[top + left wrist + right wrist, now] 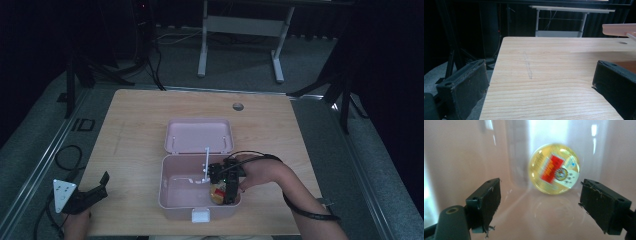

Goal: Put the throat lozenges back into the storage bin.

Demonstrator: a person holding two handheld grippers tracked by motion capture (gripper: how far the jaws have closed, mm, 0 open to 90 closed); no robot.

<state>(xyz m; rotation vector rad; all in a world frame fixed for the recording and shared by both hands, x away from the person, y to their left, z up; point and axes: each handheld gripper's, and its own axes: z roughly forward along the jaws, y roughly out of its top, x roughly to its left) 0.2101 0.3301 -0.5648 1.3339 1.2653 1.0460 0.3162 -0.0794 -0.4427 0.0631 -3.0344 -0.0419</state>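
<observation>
My right gripper (540,206) sits closest to the lens, its jaws spread wide and empty inside the pink box (170,197). Just beyond them, a round yellow container (554,169) with a red label rests on the box floor against the wall, touching neither jaw. From the high view I see it in the box's front right corner, under my right hand (260,172). The box lid (198,135) lies open behind. My left gripper (87,196) hovers well left of the box, over the counter (554,75) edge, jaws apart, holding nothing.
</observation>
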